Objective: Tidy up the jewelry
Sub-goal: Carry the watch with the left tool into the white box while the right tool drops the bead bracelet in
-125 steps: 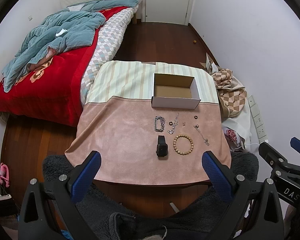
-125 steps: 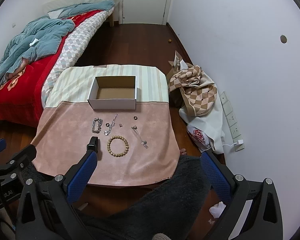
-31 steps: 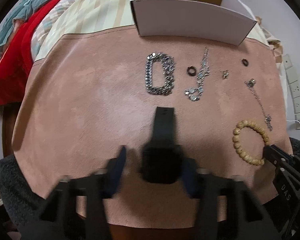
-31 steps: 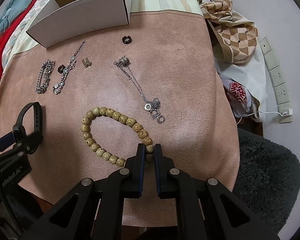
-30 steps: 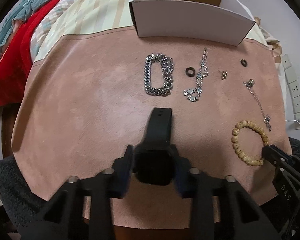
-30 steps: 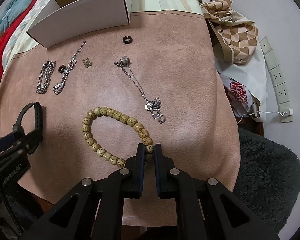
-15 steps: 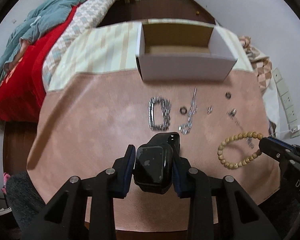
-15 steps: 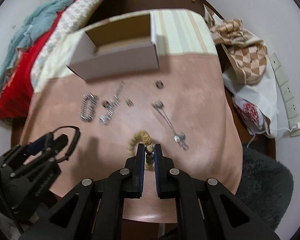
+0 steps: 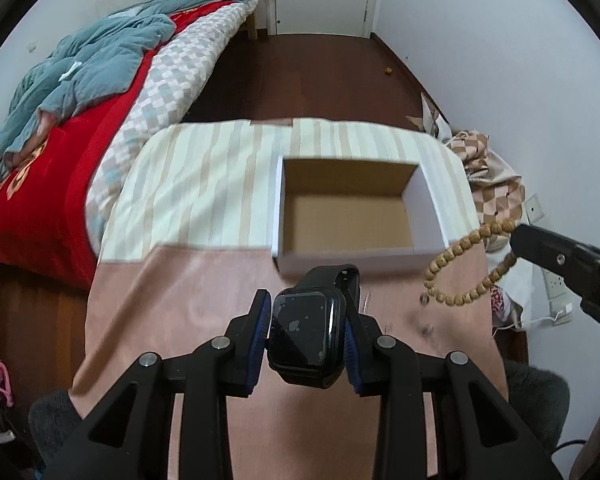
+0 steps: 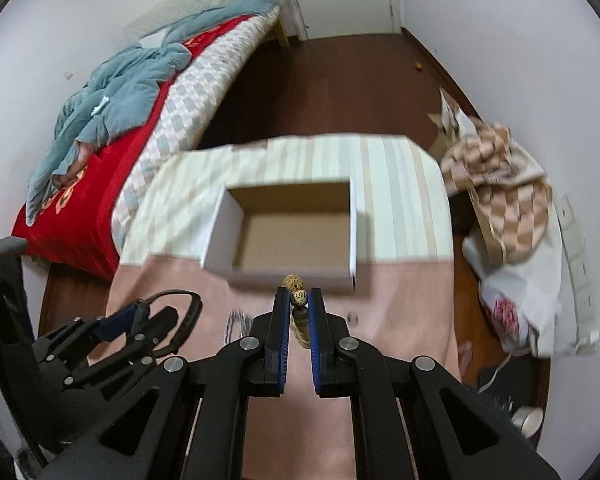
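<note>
My left gripper is shut on a black smartwatch and holds it in the air just short of the open white cardboard box. My right gripper is shut on a wooden bead bracelet, lifted close to the box's near wall. The bracelet hangs as a loop in the left wrist view, to the right of the box. The box looks empty inside. The left gripper with the watch strap shows in the right wrist view. Blurred pieces of jewelry lie on the pink cloth.
The table carries a pink and striped cloth. A bed with a red blanket stands to the left. A checkered cloth pile and wall sockets lie to the right. Dark wood floor stretches behind to a door.
Both grippers have risen and moved forward toward the box, the left with the watch and the right with the bead bracelet. The other jewelry has dropped mostly out of view.
</note>
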Available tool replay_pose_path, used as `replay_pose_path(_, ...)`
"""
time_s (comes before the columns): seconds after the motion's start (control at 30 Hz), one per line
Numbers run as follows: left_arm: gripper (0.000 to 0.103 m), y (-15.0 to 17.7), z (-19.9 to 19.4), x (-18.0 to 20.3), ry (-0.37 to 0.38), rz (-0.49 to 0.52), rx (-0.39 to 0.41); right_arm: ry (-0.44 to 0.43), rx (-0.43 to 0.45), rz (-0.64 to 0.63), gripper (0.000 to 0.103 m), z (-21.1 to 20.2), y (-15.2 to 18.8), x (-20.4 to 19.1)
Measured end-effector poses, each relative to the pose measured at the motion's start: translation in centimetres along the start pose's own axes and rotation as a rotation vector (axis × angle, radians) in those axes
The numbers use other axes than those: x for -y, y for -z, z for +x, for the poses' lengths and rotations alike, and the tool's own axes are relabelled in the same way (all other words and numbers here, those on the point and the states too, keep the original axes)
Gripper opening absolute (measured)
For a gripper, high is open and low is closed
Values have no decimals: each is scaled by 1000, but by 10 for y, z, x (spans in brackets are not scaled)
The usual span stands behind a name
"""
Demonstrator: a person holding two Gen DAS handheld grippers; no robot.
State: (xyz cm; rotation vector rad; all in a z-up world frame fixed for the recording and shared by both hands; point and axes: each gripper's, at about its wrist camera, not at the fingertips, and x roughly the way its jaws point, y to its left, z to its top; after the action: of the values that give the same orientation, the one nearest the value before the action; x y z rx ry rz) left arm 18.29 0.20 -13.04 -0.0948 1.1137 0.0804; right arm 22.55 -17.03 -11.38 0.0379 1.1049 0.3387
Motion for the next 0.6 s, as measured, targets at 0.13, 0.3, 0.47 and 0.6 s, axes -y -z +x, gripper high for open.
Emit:
replay_pose_path(0.13, 29, -33, 17, -2, -1, -8, 2, -11, -28, -8, 9, 28, -40, 1)
replay_pose_path(0.3, 30, -67, 56, -3, 44, -34, -75, -46, -97, 12, 9, 73, -64, 13)
replay_pose_path(0.47, 30, -83, 94, -2, 102, -58, -165, -84, -160, 32, 9, 111, -75, 18)
replay_pose_path(0.6, 31, -87, 116, -8, 162, -124, -240, -136, -217, 41, 10, 132, -78, 19)
